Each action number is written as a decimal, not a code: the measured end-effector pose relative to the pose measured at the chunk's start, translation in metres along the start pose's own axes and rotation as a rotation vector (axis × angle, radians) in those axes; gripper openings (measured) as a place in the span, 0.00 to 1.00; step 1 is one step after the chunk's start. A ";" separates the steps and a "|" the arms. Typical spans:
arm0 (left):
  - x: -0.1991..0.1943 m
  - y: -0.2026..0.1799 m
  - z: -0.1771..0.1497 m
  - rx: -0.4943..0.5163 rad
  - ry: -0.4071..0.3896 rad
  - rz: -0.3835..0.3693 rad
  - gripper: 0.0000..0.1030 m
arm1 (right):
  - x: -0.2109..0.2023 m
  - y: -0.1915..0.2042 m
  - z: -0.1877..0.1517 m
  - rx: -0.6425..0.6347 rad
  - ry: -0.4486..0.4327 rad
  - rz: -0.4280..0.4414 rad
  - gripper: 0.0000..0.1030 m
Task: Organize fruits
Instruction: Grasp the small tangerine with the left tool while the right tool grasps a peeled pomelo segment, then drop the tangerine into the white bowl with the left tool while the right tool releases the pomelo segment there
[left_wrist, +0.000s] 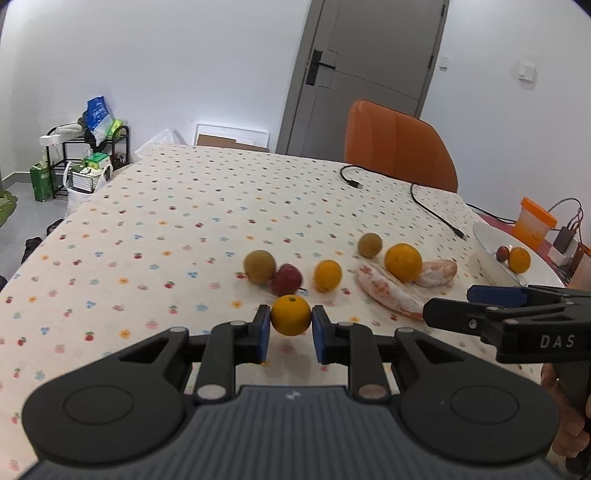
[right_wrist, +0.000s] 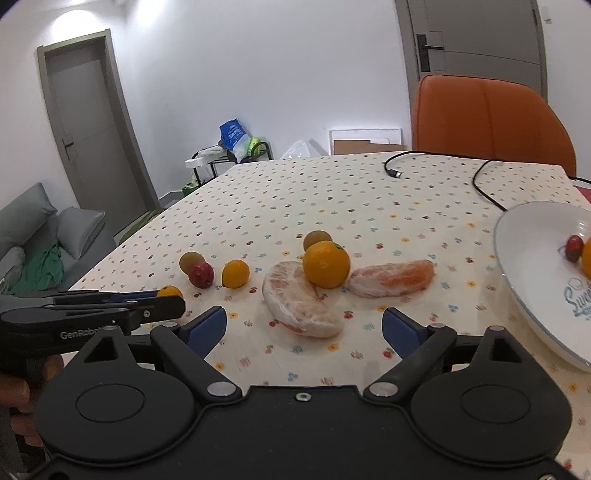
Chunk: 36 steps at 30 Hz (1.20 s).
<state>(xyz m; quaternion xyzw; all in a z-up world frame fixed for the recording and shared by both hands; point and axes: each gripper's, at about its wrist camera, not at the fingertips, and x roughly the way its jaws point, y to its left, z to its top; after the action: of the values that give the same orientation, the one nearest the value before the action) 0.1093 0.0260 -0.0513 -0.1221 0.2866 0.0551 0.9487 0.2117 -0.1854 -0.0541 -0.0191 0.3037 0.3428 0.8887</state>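
While the left gripper (left_wrist: 291, 320) pinches a small orange (left_wrist: 291, 315), the right gripper (right_wrist: 304, 325) gapes, plate (right_wrist: 532, 295) cropped.

Matt printed cloth covers the table (right_wrist: 332, 192); the plate (right_wrist: 532, 258) looks glossy ceramic; the chair (right_wrist: 487, 122) smooth leather.

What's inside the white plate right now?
White plate holds one small red fruit beside one orange fruit. Right wrist view crops the plate's far side; anything beyond stays unseen.
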 end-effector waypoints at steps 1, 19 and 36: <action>-0.001 0.002 0.000 -0.005 -0.002 0.003 0.22 | 0.002 0.001 0.001 -0.004 0.002 0.002 0.87; -0.005 0.024 -0.004 -0.043 -0.005 0.025 0.22 | 0.044 0.014 0.010 -0.050 0.059 0.003 0.53; -0.008 0.018 -0.008 -0.037 -0.010 0.010 0.22 | 0.028 0.025 0.004 -0.060 0.108 0.086 0.37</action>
<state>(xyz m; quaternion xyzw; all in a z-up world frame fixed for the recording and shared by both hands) 0.0955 0.0409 -0.0570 -0.1380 0.2815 0.0655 0.9473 0.2142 -0.1487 -0.0620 -0.0511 0.3415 0.3879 0.8546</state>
